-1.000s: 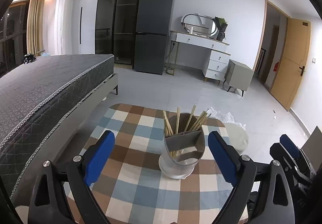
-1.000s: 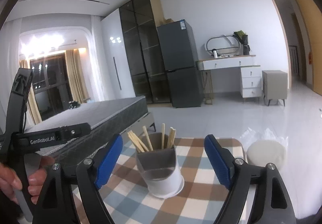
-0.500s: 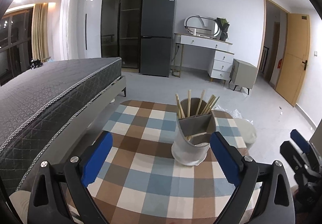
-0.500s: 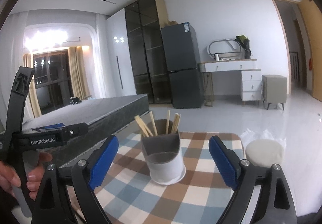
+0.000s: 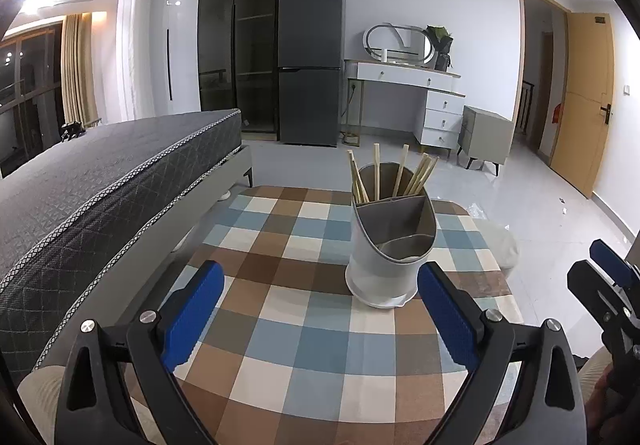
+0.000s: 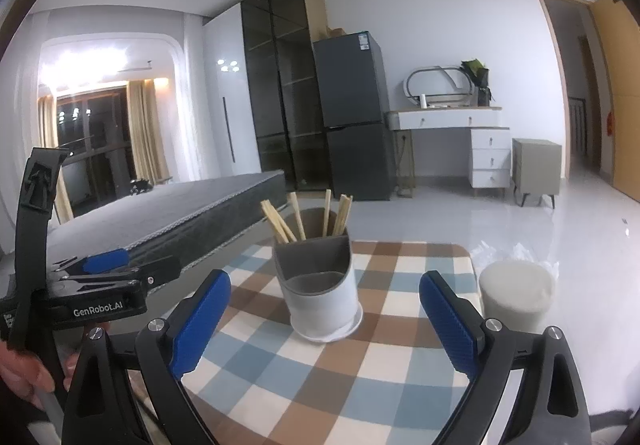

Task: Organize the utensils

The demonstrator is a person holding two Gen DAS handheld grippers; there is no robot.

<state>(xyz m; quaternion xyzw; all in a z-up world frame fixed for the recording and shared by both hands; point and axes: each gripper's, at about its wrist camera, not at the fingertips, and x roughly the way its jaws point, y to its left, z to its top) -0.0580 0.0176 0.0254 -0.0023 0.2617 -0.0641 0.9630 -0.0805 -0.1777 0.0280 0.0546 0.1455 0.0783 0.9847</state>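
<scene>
A grey and white utensil holder point(image 5: 390, 245) stands on a checkered table point(image 5: 280, 305); it also shows in the right wrist view point(image 6: 320, 293). Several wooden chopsticks point(image 5: 384, 177) stand upright in its rear compartment, seen too in the right wrist view point(image 6: 308, 221). My left gripper point(image 5: 320, 313) is open and empty, held back from the holder. My right gripper point(image 6: 324, 325) is open and empty, also short of the holder. The right gripper shows at the right edge of the left wrist view point(image 5: 608, 285); the left gripper shows at the left of the right wrist view point(image 6: 100, 285).
A grey bed point(image 5: 100, 185) runs along the table's left side. A round white stool point(image 6: 516, 293) stands beside the table's right edge. A fridge point(image 5: 310, 61), a white dresser point(image 5: 416, 101) and a door point(image 5: 584, 101) stand across the tiled floor.
Both grippers have drawn back and risen from the utensil holder, which now sits farther from the fingers. The jaws stay open and the holder has not moved.
</scene>
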